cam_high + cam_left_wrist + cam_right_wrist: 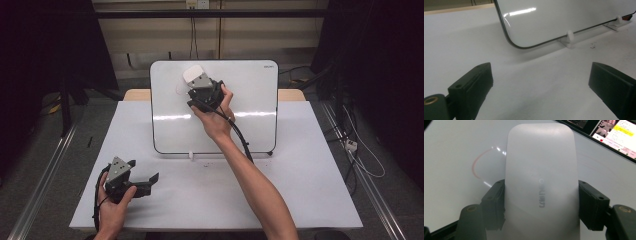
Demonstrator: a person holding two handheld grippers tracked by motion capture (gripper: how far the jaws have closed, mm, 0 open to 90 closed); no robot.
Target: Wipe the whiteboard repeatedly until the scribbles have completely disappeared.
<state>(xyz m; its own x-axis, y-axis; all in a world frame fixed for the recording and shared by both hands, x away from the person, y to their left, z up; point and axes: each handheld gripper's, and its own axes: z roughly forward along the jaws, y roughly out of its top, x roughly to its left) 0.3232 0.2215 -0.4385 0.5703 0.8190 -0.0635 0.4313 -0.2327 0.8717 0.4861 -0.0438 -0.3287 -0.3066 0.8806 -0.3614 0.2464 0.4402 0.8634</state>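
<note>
While the whiteboard [250,120] stands tilted along the table's [310,190] far edge, the right gripper [196,80] pinches a white eraser [541,182] by its long sides, its long axis running out beyond the jaws against the board's upper left. Near the front left corner, the left gripper [145,175] rests spread wide, holding nothing.

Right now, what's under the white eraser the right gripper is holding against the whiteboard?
A faint red curved mark shows on the whiteboard just beside the eraser held by the right gripper. Whatever lies directly beneath the eraser is covered.
</note>
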